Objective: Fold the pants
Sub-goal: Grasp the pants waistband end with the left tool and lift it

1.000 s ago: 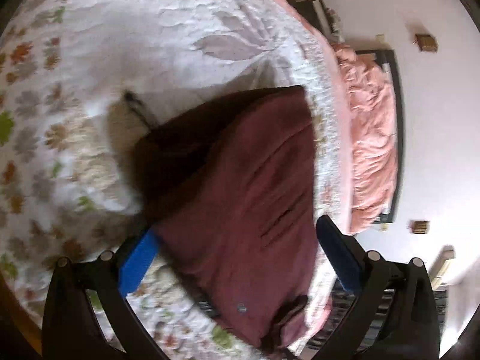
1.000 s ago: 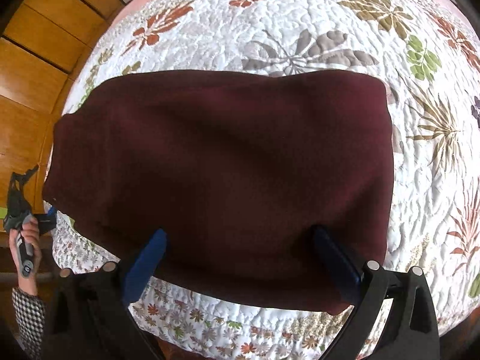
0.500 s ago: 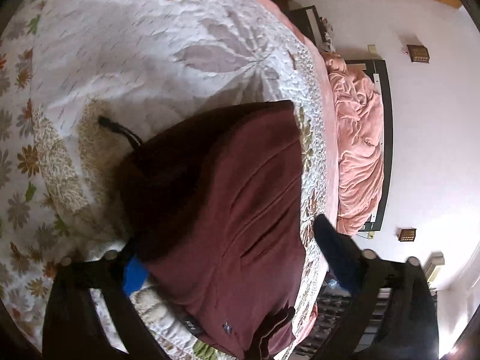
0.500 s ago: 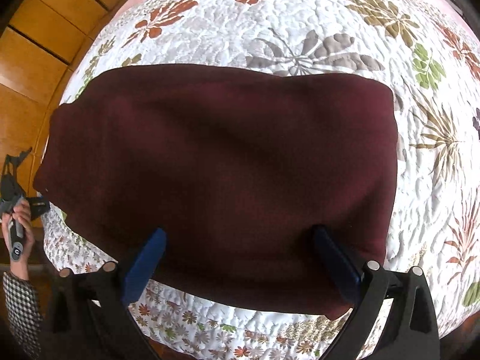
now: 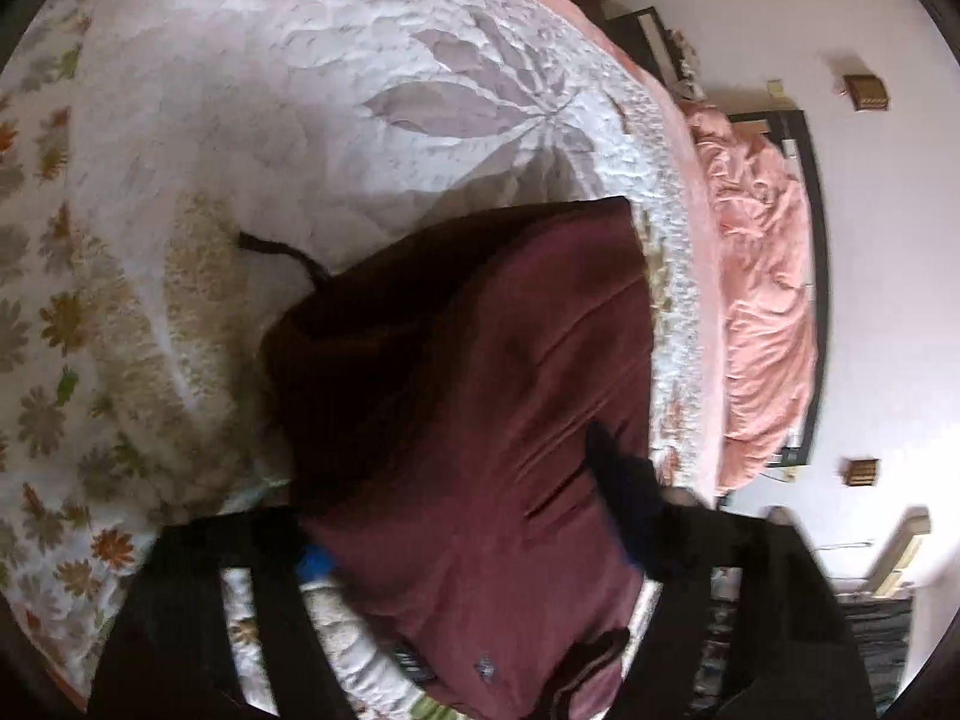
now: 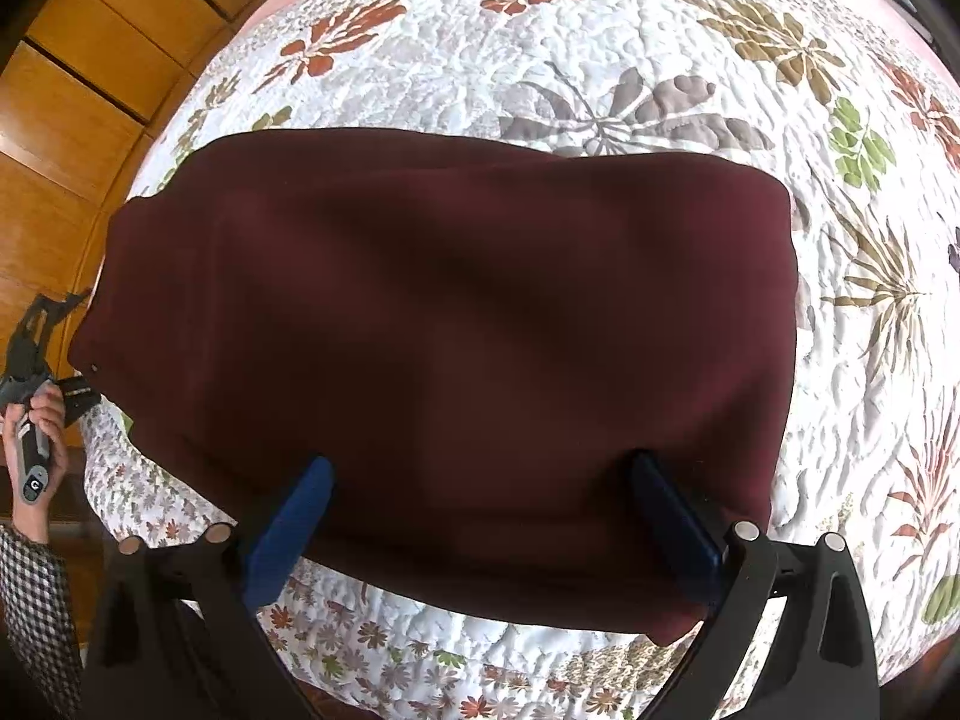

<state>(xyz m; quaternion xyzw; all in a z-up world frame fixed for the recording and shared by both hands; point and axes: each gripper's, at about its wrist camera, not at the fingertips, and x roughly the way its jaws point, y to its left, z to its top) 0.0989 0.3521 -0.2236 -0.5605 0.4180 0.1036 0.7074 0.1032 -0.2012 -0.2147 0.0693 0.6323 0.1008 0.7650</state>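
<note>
The maroon pants (image 6: 456, 324) lie folded into a wide rectangle on the floral quilt (image 6: 600, 48). My right gripper (image 6: 480, 516) is open, its blue fingers (image 6: 288, 522) spread over the near edge of the fabric, holding nothing. In the left wrist view the pants (image 5: 480, 408) fill the middle, a dark drawstring (image 5: 270, 246) trailing onto the quilt (image 5: 300, 90). My left gripper (image 5: 462, 522) is open at the waistband end, jaws wide on either side of the fabric, blurred. The left gripper also shows at the pants' left edge in the right wrist view (image 6: 36, 372).
A wooden wardrobe (image 6: 72, 90) stands beyond the bed's left side. A pink crumpled sheet (image 5: 768, 300) lies past the quilt's far edge, next to a white wall (image 5: 888, 300). The quilt edge drops off close to the pants on the left gripper's side.
The left gripper has shifted and tilted over the waistband end, and its view is now blurred. The right gripper has stayed open over the near edge; the pants lie the same.
</note>
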